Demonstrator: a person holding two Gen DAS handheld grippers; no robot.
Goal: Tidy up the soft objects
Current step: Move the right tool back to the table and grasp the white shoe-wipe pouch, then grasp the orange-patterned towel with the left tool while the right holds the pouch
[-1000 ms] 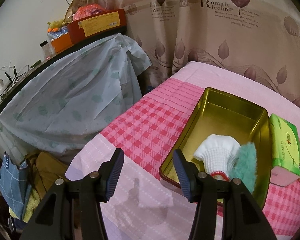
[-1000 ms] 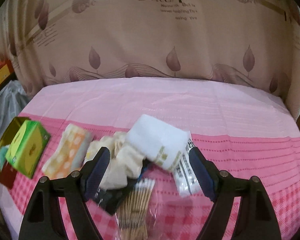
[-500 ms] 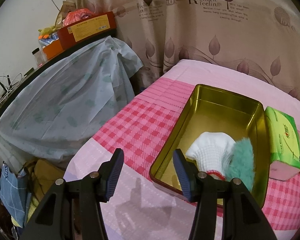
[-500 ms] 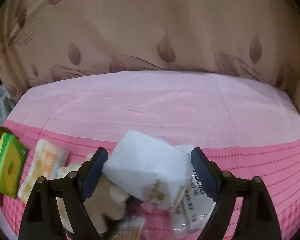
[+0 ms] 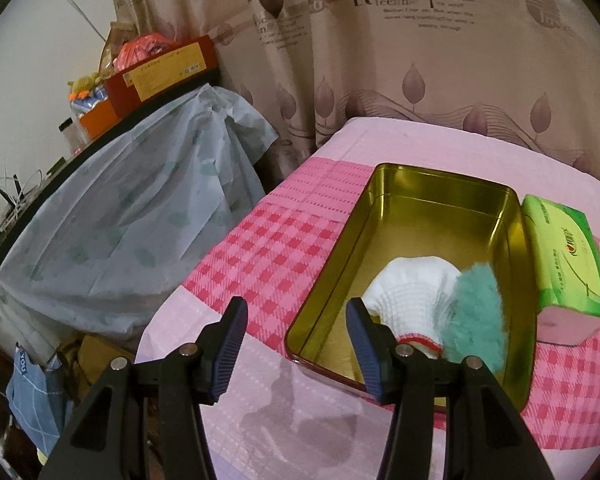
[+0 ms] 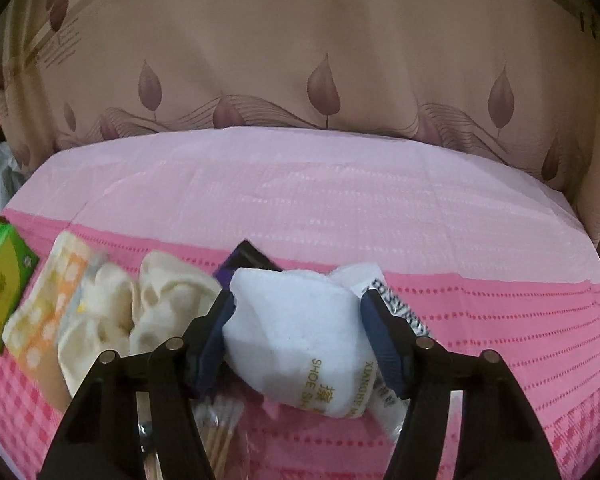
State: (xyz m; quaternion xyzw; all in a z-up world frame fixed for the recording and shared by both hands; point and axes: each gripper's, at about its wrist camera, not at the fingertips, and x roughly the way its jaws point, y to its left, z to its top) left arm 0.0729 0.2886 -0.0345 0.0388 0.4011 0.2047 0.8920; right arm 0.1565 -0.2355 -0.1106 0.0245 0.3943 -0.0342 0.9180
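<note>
Right tool (image 6: 298,334) angled down, jaws closing around white cloth (image 6: 296,340).

The gold tin (image 5: 440,184) holds a white knit cloth (image 5: 412,284) with a red trim and a teal fluffy piece (image 5: 478,316). The bedspread (image 6: 300,200) is pale pink with pink-and-red checks. A white pack (image 6: 296,332) bears gold lettering, beside a green tissue box (image 6: 0,280).
</note>
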